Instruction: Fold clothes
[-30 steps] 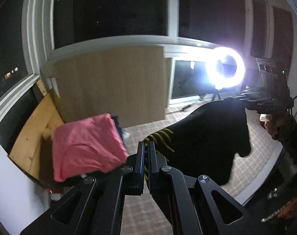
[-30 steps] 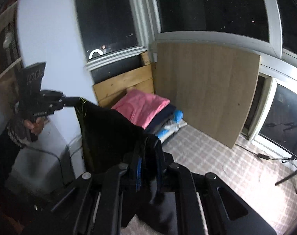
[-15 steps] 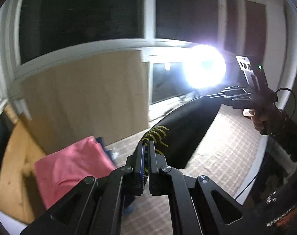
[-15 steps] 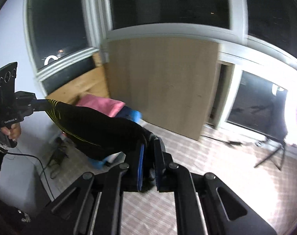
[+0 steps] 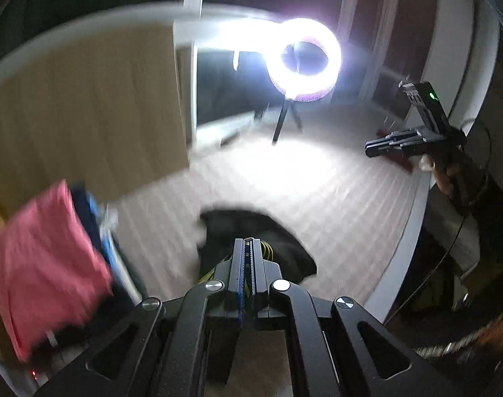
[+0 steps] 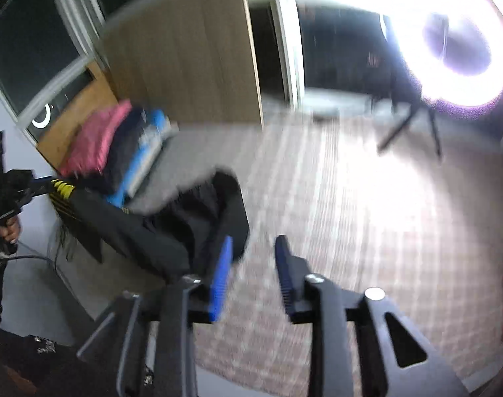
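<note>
Looking along the left gripper [image 5: 248, 248], its jaws are pressed together on a yellow-striped edge of the black garment [image 5: 251, 228], which lies bunched on the checked mat [image 5: 334, 198] just beyond the fingertips. A pink cloth [image 5: 46, 264] tops a pile at the near left, with blue cloth [image 5: 99, 218] beside it. A ring light [image 5: 304, 56] glares at the far side on its stand. At the right, the right gripper [image 5: 370, 147] hangs above the mat with nothing in it, a hand [image 5: 450, 175] behind it.

In the right wrist view, the right gripper [image 6: 254, 248] has just been opening; its jaws stand apart with only mat between them. The garment [image 6: 172, 228] runs in a long band from the left gripper [image 6: 46, 187] at the far left, where its yellow stripes show, down to just left of the blue pad [image 6: 221, 271]. No containers appear in either view.
</note>
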`<state>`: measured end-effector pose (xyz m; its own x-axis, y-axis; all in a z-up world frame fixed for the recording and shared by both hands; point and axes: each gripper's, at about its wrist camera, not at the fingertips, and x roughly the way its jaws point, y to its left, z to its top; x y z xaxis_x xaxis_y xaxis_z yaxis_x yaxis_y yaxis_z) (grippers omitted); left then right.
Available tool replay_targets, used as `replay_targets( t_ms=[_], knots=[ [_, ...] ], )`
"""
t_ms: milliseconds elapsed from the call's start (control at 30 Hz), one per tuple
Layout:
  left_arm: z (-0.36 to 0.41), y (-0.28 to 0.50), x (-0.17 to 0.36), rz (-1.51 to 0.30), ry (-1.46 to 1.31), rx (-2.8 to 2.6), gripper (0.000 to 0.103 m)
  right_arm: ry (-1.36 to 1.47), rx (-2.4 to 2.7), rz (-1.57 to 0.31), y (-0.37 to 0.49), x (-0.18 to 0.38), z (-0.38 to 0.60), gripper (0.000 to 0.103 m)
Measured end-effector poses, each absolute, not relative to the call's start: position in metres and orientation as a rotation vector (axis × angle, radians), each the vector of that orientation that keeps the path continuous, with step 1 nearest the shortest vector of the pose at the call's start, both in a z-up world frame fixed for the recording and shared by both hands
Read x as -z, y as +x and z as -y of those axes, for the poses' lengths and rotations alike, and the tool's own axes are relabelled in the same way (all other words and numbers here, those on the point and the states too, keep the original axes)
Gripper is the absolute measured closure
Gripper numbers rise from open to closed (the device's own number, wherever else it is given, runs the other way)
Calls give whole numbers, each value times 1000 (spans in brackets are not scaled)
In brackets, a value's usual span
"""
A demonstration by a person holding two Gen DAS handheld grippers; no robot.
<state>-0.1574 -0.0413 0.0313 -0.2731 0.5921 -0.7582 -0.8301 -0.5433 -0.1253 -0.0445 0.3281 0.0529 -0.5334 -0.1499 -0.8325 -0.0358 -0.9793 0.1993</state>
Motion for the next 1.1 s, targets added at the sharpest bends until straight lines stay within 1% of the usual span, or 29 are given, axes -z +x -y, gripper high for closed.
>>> replay_targets(
  t_ms=[133,167,200,233,267,300,367,400,433,467,533,600,667,700,733,800,833,967,1100],
  knots=[
    [71,-132,5,-284,-1150,-1992,101,1587,2563,308,-67,4,-325,74],
    [78,-125,10,-262,-1175,-2016,101,1594,2539,318,-80,13,-321,72],
    [83,-118,13,-237,-1193,-2034,101,1597,2515,326,-94,21,-316,66],
    [88,-111,16,-211,-1211,-2051,101,1584,2492,322,-110,28,-308,61],
    [92,-104,20,-192,-1225,-2069,101,1564,2478,289,-128,35,-299,56],
    [93,-97,24,-182,-1239,-2081,101,1547,2465,254,-145,42,-289,55],
    [95,-81,36,-169,-1291,-2105,101,1550,2456,167,-170,56,-269,55],
    [98,-73,44,-158,-1328,-2111,99,1555,2447,130,-184,63,-261,55],
    [102,-68,53,-147,-1378,-2117,95,1565,2430,98,-200,72,-252,55],
    [106,-66,59,-141,-1430,-2139,95,1574,2413,71,-215,79,-243,55],
    [118,-63,65,-125,-1491,-2204,95,1597,2385,57,-240,90,-235,55],
    [128,-73,61,-66,-1501,-2262,94,1619,2368,58,-261,99,-231,55],
    [132,-88,54,-24,-1484,-2302,85,1632,2357,64,-276,106,-229,54],
    [128,-102,57,-61,-1482,-2317,68,1637,2343,71,-281,111,-228,54],
    [122,-117,60,-105,-1480,-2330,56,1646,2329,75,-285,116,-227,54],
    [112,-142,78,-189,-1518,-2343,60,1665,2300,84,-293,125,-227,54],
    [108,-157,90,-174,-1547,-2329,61,1671,2286,95,-296,129,-227,54],
    [105,-203,133,-16,-1646,-2238,60,1666,2219,145,-303,135,-227,54],
    [96,-223,155,6,-1710,-2195,61,1665,2187,145,-310,136,-227,54]
  ],
)
